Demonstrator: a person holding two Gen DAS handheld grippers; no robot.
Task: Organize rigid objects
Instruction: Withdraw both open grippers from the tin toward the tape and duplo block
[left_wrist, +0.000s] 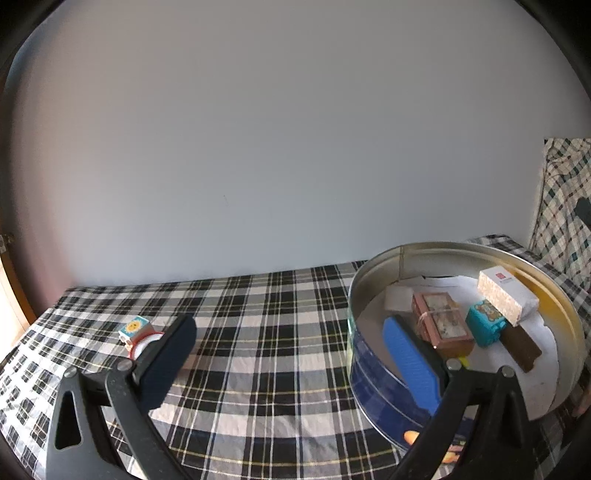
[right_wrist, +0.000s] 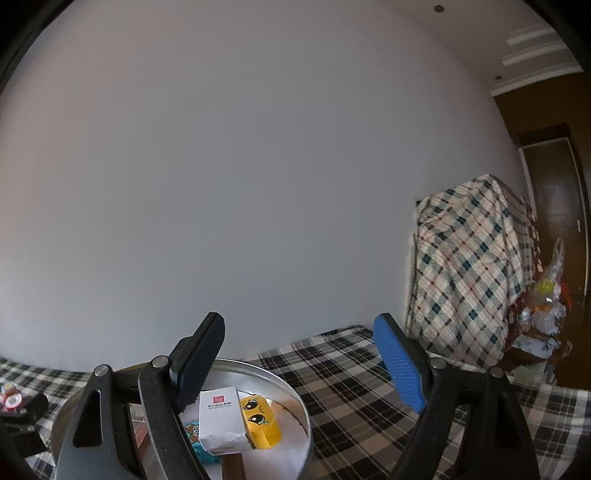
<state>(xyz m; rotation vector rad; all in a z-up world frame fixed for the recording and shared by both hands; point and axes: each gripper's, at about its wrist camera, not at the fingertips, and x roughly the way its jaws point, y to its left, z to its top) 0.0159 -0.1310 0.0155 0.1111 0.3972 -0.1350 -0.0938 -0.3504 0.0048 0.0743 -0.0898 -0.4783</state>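
Both grippers stand released and empty: the left gripper (left_wrist: 291, 354) over the checked cloth (left_wrist: 258, 332) beside the round tin (left_wrist: 369, 387), the right gripper (right_wrist: 299, 354) above the tin's rim. A white box (left_wrist: 506, 295), teal block (left_wrist: 484, 325) and tied box (left_wrist: 441, 325) lie inside; a small cube (left_wrist: 133, 326) sits on the cloth, well apart

Left gripper (left_wrist: 291, 354): jaws spread wide, nothing between the pads, aimed slightly downward; one finger dark, the other blue-padded. Right gripper (right_wrist: 306, 369): held about level, jaws likewise wide apart with nothing gripped, the same dark and blue pairing.
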